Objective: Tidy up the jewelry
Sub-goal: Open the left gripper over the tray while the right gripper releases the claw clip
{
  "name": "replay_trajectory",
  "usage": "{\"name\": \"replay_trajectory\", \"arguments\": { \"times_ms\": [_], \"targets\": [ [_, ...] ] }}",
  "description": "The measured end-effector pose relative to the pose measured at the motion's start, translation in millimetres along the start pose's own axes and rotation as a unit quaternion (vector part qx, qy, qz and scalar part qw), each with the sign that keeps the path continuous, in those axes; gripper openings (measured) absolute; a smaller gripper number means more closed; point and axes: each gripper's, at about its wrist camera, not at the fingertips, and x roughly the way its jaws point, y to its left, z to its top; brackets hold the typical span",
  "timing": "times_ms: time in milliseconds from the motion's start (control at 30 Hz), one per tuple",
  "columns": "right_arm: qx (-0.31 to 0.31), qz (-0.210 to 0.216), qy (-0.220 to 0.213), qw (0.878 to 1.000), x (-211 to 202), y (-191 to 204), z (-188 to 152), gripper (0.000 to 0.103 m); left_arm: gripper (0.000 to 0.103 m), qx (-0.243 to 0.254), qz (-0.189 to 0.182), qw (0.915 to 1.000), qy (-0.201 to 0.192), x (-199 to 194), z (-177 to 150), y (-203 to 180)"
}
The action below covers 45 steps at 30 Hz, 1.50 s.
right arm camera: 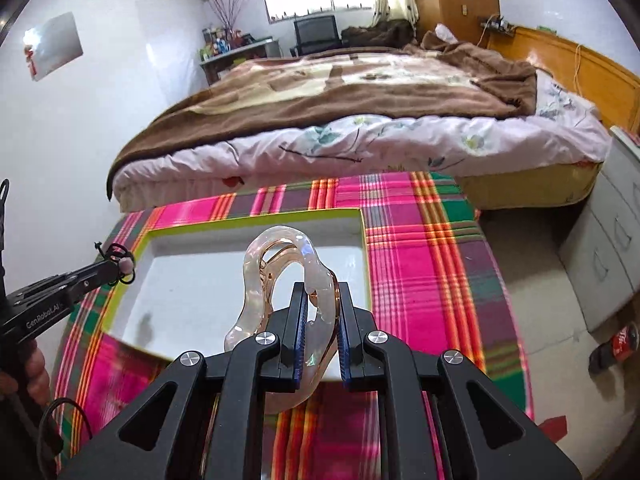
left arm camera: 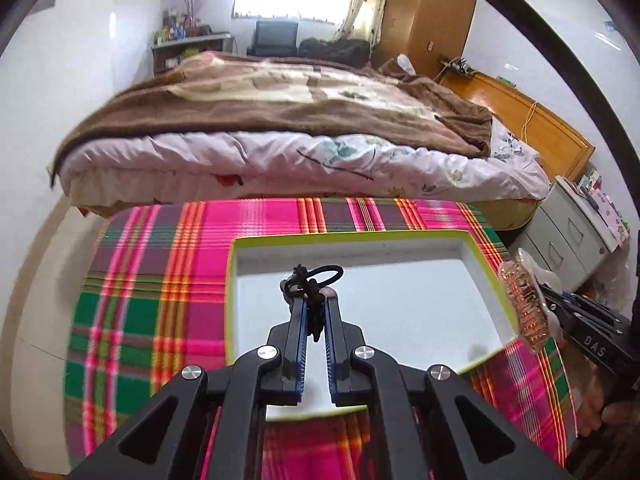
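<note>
While hovering over the white tray (left arm camera: 476,276) with 2 loads aloft, plenty to lose. Could drop the black hair tie (left arm camera: 316,280) short of the tray rim if let go too soon — thin, springy, pinched only at the tips, so liable to flick onto the plaid cloth (left arm camera: 160,280) beside the tray. Could also snag on the blue pads and cling instead of falling. Might slip the clear hair claw (right arm camera: 280,280) as well: smooth glossy plastic, curved, gripped on 1 narrow arm, so any twist may let it swing or pop free. Risk of the 2 tools bumping over the tray, since both crowd the same opening from opposite sides.

Left gripper (left arm camera: 316,300): fingers pressed nearly together, nipping the hair tie and what looks like a small dark charm at the very tips, loop poking out ahead, hanging above the tray floor near its far wall. Seen from the right wrist view, same tool at the tray's left edge, a bead-like bit showing at the tip — too small to name.

Right gripper (right arm camera: 320,292): fingers a little apart, clamped on the claw's rear arm, body of the claw arching up and ahead over the tray's near-right part. Not touching the tray, as far as can be told.
</note>
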Motion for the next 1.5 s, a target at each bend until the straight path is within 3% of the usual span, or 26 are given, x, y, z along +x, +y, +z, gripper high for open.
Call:
{"name": "replay_trajectory", "arguments": {
  "times_ms": [400,733,1000,1067,1300,1367,1500],
  "targets": [
    [-0.012,-0.019,0.027,0.999,49.8,2.1,14.8,0.014,0.008,-0.002,0.005,0.9992,0.039,63.2,5.9,4.6],
    [-0.018,-0.035,0.038,0.998,65.3,0.9,14.8,0.014,0.008,-0.002,0.014,0.9986,0.051,74.1,1.4,8.2],
    [-0.023,-0.038,0.039,0.998,69.8,0.9,14.8,0.016,0.024,-0.001,0.020,0.9980,0.060,77.8,-2.8,9.0],
    [-0.023,-0.040,0.039,0.998,69.9,1.2,14.9,0.016,0.038,-0.001,0.021,0.9980,0.060,78.2,-3.4,8.5],
    [-0.020,-0.040,0.035,0.998,67.9,2.1,15.5,0.018,0.045,-0.004,0.022,0.9978,0.062,77.2,-3.4,8.4],
    [-0.018,-0.036,0.030,0.999,64.8,2.4,16.1,0.024,0.055,-0.006,0.025,0.9979,0.060,76.0,-3.3,9.1],
    [-0.014,-0.030,0.022,0.999,57.5,1.8,16.0,0.031,0.058,-0.008,0.022,0.9983,0.053,67.1,-3.6,8.4]
  ]
}}
